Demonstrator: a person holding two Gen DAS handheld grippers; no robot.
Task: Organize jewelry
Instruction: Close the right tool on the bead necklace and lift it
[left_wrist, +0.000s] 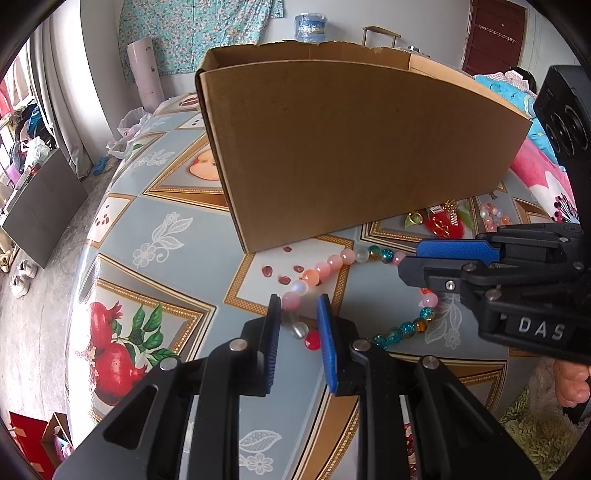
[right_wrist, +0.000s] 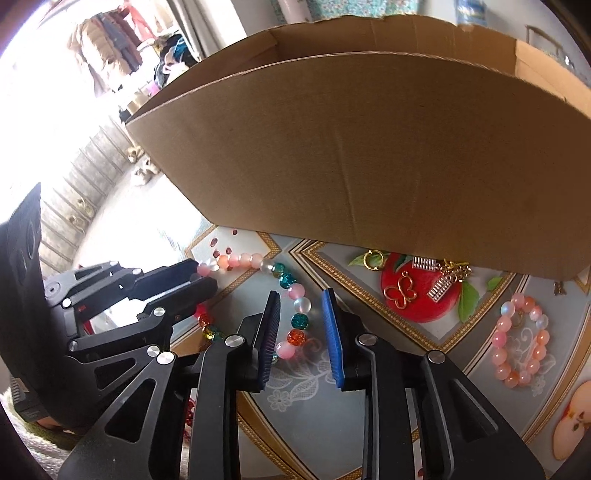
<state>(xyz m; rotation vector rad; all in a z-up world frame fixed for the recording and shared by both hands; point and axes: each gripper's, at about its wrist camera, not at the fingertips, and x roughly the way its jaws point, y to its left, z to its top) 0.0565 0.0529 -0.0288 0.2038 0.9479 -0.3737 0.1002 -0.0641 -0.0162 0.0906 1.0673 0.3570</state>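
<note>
A long strand of round glassy beads, pink, frosted white, teal and orange, lay in a loop on the glossy fruit-printed tablecloth just in front of a plain brown cardboard box with a ragged torn rim.

The left gripper pointed steeply down at the cloth, its ribbed blue pads standing narrowly apart. A pale pink bead and a clear one sat between the pads, but whether the pads pressed on them cannot be told. From the right wrist view, its black fingers reached level toward the strand's far end, tips touching a pink bead.

The right gripper also pitched steeply downward, jaws a little apart and not pressing anything; three or four beads of the strand lay in the gap between its pads, on the cloth. A fingertip showed under its black body.

Beyond the right jaw, close to the box wall, lay one gold butterfly charm, one gold ring, two small silver ribbed pieces and a gold tangle. Farther right lay one closed bracelet of pink beads.
</note>
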